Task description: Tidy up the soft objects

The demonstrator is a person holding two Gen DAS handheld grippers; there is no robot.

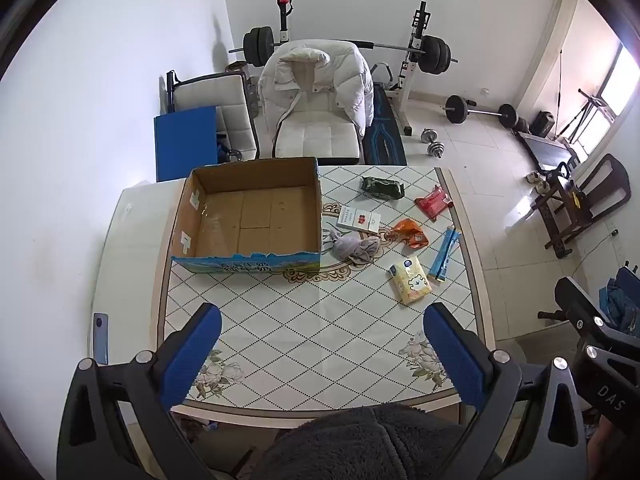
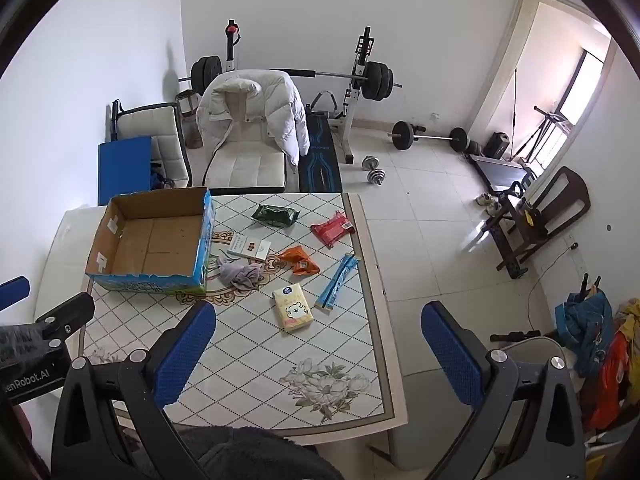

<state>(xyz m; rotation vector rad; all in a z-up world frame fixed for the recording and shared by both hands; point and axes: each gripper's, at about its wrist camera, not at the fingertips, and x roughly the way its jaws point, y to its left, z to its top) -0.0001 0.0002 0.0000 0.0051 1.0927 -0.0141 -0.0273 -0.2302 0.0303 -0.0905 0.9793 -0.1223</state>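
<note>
Above table (image 1: 320, 332), left claw (image 1: 322, 344), right claw (image 2: 318, 340) agape

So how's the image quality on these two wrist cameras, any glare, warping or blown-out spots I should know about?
Left wrist view: strong fisheye bending, the table edges curve and the corners go black; the window at the right is blown out. Right wrist view: same warping, with a bright glare patch on the floor tiles and an overexposed doorway. Both views are sharp on the cardboard box.
</note>
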